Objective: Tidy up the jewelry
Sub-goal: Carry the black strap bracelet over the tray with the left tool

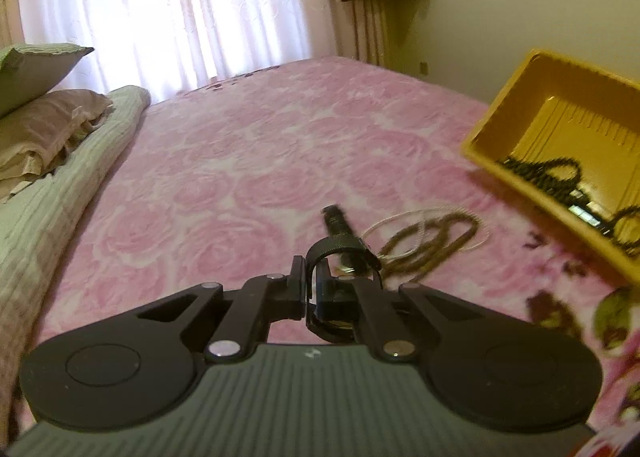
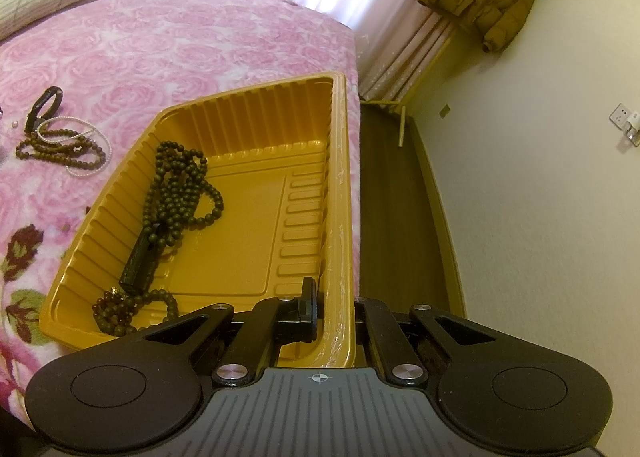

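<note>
Above the bed point(image 1: 248, 145), your left gripper point(image 1: 316, 289) pinches the light, floppy watch point(image 1: 340, 247) by its band while your right gripper point(image 2: 332, 309) clamps the tray point(image 2: 340, 193) rim.

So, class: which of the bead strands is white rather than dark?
The pearl strand on the pink bedspread, tangled with brown beads; strands in the yellow tray are all dark.
</note>
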A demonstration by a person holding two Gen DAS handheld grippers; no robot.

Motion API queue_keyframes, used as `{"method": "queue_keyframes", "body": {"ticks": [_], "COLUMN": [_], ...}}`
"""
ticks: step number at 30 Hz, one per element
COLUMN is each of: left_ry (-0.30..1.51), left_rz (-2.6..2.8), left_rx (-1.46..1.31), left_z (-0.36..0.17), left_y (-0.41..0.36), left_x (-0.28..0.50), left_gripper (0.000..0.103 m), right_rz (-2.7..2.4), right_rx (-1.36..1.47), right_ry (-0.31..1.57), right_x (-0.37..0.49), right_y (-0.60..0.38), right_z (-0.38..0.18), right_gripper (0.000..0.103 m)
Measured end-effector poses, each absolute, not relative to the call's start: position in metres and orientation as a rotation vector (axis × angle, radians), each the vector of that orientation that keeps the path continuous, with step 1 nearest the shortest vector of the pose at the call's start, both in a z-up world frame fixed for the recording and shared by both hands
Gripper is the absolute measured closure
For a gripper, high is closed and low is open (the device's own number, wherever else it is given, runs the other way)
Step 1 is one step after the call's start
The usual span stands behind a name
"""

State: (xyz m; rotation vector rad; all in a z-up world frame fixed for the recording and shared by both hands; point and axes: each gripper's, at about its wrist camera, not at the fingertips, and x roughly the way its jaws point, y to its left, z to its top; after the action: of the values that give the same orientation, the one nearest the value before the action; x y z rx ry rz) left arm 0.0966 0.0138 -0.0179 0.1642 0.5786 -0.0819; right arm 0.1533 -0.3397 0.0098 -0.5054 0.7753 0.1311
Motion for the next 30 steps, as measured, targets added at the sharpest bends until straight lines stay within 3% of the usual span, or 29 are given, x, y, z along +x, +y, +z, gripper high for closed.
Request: {"method": "queue_keyframes", "body": {"ticks": [30], "left_ry": [0.543], "left_rz": [-0.554], "left_rx": [0.037], "left_z": [0.014], "left_y": [-0.143], "left_x": [0.104], "left_gripper": [0.099], "right_rz": [0.133], "right_rx": [-0.504], "right_ry": [0.774], "right_x": [0.153], "right_y": [-0.339], "right_z": [0.010], "right_gripper": [0.099]}}
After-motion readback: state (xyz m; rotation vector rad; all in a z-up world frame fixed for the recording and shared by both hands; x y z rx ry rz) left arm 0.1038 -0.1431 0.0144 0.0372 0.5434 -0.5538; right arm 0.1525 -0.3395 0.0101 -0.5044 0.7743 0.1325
